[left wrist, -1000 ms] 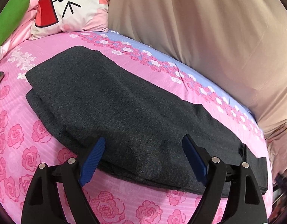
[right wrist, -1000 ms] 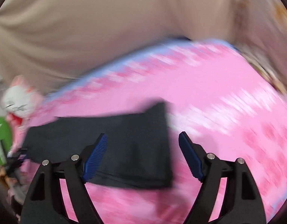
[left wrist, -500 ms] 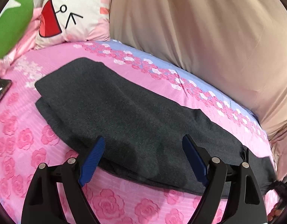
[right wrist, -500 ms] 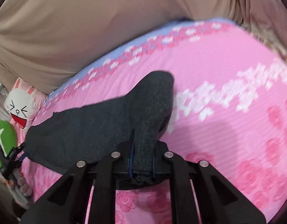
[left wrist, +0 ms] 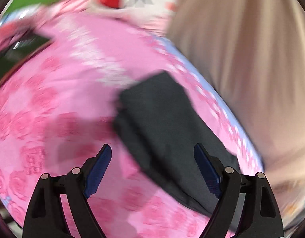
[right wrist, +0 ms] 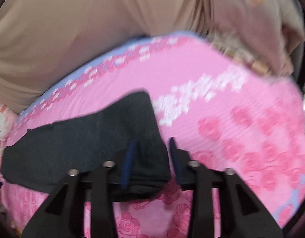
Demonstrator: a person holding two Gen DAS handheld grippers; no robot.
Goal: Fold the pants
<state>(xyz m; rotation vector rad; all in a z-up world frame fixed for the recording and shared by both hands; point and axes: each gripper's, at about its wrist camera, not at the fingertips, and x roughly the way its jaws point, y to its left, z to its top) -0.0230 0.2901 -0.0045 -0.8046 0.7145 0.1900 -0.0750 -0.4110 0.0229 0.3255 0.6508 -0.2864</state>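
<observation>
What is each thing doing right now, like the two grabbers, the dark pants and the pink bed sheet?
left gripper: wide open, holding nothing, hanging over the pants' edge.
right gripper: jaws opening, the pants' end between them.
pants: dark grey, folded lengthwise, lying flat on the bed.
bed sheet: pink with roses, spread out under the pants.

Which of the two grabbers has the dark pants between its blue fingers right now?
The right gripper: the end of the pants sits between its opening jaws. The left gripper is spread wide over the pink bedsheet, with nothing gripped.
</observation>
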